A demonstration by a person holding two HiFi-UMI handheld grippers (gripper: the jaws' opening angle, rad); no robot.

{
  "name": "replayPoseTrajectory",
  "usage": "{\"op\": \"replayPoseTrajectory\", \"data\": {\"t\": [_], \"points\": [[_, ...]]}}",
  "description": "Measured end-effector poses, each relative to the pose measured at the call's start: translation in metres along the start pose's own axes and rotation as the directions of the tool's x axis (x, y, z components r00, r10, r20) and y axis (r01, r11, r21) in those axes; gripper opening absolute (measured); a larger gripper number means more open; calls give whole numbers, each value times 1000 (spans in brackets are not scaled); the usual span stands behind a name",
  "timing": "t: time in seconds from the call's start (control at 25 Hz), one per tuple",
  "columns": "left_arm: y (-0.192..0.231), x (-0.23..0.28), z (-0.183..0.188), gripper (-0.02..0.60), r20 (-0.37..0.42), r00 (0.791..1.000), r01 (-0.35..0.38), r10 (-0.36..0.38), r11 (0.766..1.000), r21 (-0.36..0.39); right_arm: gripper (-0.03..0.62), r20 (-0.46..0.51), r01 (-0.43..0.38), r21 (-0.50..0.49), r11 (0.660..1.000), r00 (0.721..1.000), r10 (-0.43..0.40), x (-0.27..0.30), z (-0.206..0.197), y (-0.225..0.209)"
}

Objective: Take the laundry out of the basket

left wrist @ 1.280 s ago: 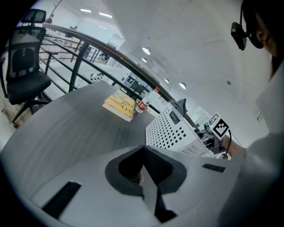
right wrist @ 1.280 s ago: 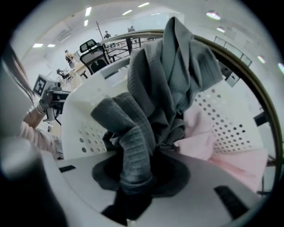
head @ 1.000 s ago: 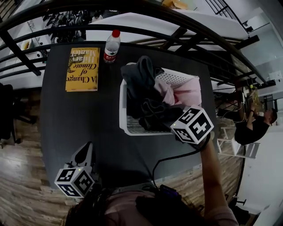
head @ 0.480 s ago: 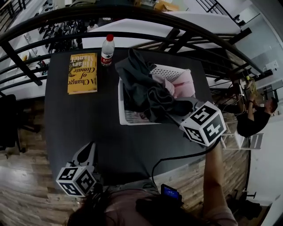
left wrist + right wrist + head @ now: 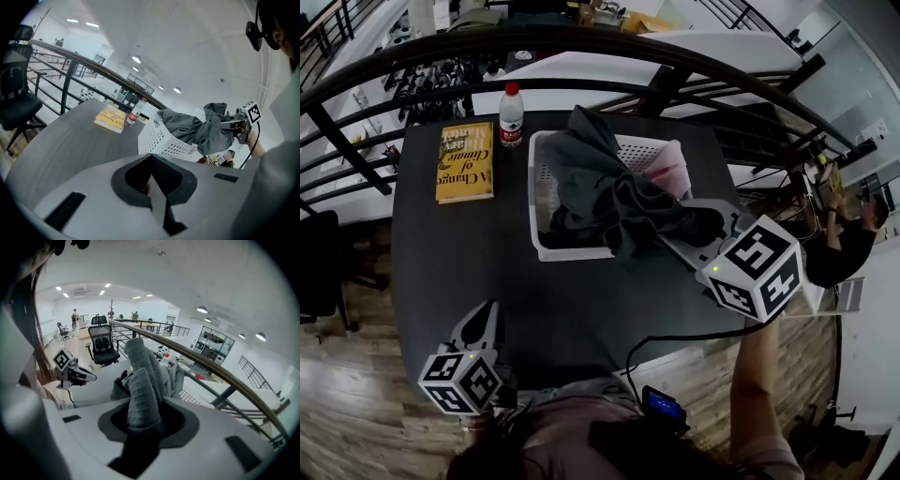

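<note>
**Grey garment clamped in my right jaws, half out of the basket**

My right gripper (image 5: 143, 422) has its jaws clamped on a thick fold of the grey garment (image 5: 609, 192). In the right gripper view the ribbed cloth fills the gap between them and rises in a bunched column ahead of me. From the head view, the garment stretches from those jaws across the near right corner of the white basket (image 5: 538, 202). The rest of it is heaped over the basket's middle, with a peak standing up toward the far side. Part of it hangs outside the rim on my side, and the rest lies inside. A pink garment (image 5: 671, 172) lies in the basket's far right corner, partly under the grey one.

My left gripper (image 5: 484, 317) is low at the near left, over the dark worktop (image 5: 459, 253), well apart from the basket. Its jaws are together with nothing between them.

The basket stands on the worktop toward its far right. To its left lies a yellow book (image 5: 466, 161), flat. A clear bottle (image 5: 512, 114) with a red cap stands upright between book and basket, near the far edge. A dark railing (image 5: 581, 42) curves round beyond the worktop.
</note>
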State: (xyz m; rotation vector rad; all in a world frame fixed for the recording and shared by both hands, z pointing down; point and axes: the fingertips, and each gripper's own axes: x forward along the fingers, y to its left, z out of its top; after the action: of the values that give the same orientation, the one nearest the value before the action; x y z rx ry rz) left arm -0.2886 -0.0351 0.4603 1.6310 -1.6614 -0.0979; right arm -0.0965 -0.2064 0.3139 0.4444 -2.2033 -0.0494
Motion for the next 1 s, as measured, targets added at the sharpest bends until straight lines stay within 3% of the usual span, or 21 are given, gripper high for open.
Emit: {"op": "replayPoseTrajectory", "data": {"t": [0.56,1.0], "points": [[-95,3,-37,0,41,999,8,-10,1000,30,117,95,31,8,999,995,-32,-86,-52,-35],[-140,9,-69,0,28,999,32,-34,997,68,114,156,81,77,994,984,-92,-136,-99,-58]]}}
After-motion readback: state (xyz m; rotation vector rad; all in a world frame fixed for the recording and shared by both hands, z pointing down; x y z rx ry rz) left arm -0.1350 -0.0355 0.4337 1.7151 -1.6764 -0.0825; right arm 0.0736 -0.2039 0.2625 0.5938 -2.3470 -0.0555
